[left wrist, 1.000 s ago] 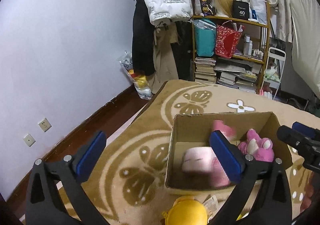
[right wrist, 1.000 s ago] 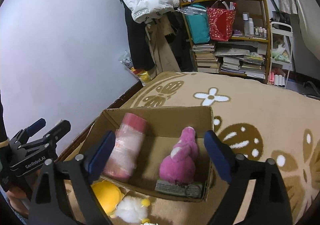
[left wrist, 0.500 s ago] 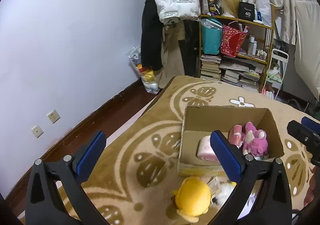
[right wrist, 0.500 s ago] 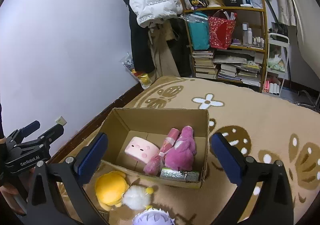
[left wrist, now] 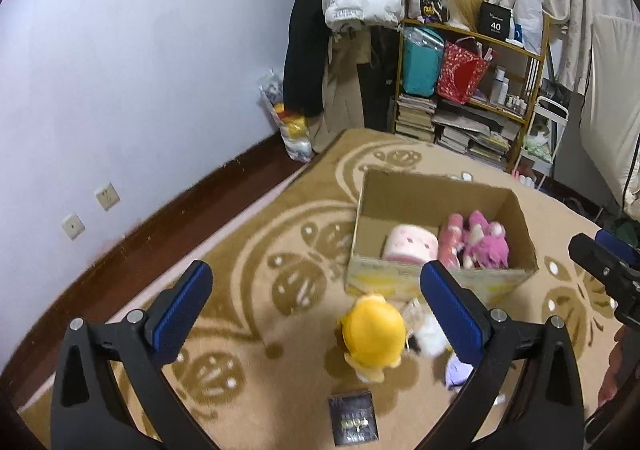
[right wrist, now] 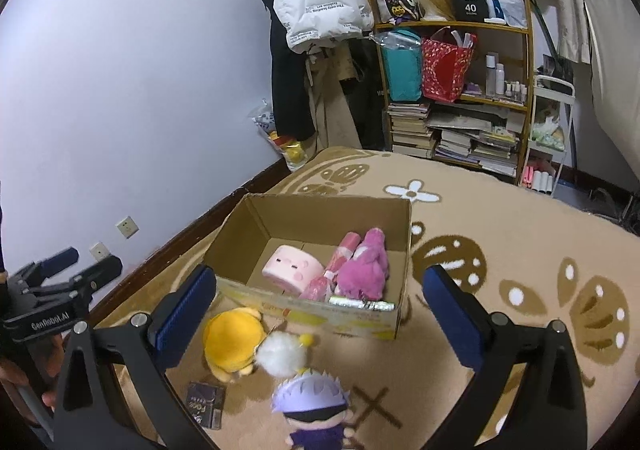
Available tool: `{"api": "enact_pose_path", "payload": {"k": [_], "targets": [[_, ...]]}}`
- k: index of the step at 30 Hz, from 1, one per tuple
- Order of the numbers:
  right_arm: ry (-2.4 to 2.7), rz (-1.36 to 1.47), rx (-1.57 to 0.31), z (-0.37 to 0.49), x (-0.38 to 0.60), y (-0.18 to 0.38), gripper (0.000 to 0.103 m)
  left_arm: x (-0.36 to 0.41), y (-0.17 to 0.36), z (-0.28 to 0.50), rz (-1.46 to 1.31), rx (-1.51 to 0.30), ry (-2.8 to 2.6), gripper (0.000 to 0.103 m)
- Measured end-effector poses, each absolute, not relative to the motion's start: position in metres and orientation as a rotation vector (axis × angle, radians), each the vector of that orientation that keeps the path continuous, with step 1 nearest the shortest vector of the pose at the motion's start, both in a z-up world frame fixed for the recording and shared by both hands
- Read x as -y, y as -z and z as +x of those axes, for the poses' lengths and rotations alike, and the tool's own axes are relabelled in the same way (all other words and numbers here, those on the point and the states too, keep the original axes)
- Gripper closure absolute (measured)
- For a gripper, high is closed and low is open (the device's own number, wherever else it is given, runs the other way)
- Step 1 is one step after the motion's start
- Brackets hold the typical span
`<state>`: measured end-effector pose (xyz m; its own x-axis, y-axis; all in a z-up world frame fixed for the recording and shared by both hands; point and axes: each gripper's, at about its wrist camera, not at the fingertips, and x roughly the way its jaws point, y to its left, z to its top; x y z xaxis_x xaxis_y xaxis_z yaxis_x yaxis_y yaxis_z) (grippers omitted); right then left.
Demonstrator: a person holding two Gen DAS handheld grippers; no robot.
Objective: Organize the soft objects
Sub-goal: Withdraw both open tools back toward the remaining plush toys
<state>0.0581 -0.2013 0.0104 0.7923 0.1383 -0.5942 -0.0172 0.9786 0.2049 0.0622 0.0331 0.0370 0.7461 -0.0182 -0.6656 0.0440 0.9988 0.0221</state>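
An open cardboard box [right wrist: 404, 234] [left wrist: 360, 210] stands on the rug and holds a pale pink square plush [right wrist: 294, 266] [left wrist: 410, 246], a pink roll [right wrist: 338, 258] and a magenta plush rabbit [right wrist: 366, 270] [left wrist: 486, 244]. In front of the box lie a yellow plush [right wrist: 232, 338] [left wrist: 374, 332], a white pompom [right wrist: 280, 354] and a purple-haired doll [right wrist: 314, 406]. My left gripper [left wrist: 320, 310] is open and empty above the yellow plush. My right gripper [right wrist: 324, 310] is open and empty above the box's front wall.
A small dark box [right wrist: 206, 404] [left wrist: 354, 424] lies on the rug near the toys. A cluttered shelf [right wrist: 460, 98] with books and bags stands at the back. Coats [right wrist: 316, 50] hang beside it. The wall [right wrist: 120, 90] and dark baseboard run along the left.
Both grippers have pulled back and up from the box. The toys lying in front of the box have come into view. The pink roll now lies down beside the rabbit.
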Motion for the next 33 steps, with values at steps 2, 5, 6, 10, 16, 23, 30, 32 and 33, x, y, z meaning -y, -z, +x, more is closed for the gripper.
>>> {"api": "enact_pose_path", "payload": {"k": [2, 5, 6, 10, 16, 23, 30, 32, 33], "targets": [[-0.094, 0.201, -0.651, 0.051, 0.2, -0.008, 0.0, -0.035, -0.032, 0.056, 0.029, -0.749, 0.033, 0.0], [-0.108, 0.199, -0.662, 0.045, 0.198, -0.002, 0.0, -0.038, -0.024, 0.05, 0.009, -0.78, 0.029, 0.0], [-0.111, 0.2, -0.667, 0.043, 0.197, 0.0, 0.0, -0.041, -0.021, 0.048, -0.003, -0.792, 0.025, 0.0], [-0.108, 0.201, -0.696, 0.038, 0.192, 0.012, 0.0, -0.043, -0.011, 0.045, -0.012, -0.831, 0.02, 0.0], [-0.102, 0.213, -0.752, 0.033, 0.187, 0.034, 0.0, -0.046, 0.004, 0.046, -0.03, -0.893, 0.04, 0.0], [-0.098, 0.233, -0.826, 0.034, 0.181, 0.064, 0.0, -0.048, 0.027, 0.05, -0.036, -0.97, 0.026, 0.0], [-0.095, 0.218, -0.875, 0.037, 0.175, 0.084, 0.0, -0.038, 0.048, 0.051, -0.012, -1.04, 0.047, 0.0], [-0.093, 0.213, -0.886, 0.038, 0.173, 0.09, 0.0, -0.037, 0.053, 0.052, -0.014, -1.058, 0.053, 0.0], [-0.092, 0.21, -0.895, 0.038, 0.172, 0.093, 0.0, -0.037, 0.055, 0.051, -0.009, -1.064, 0.053, 0.0]]}}
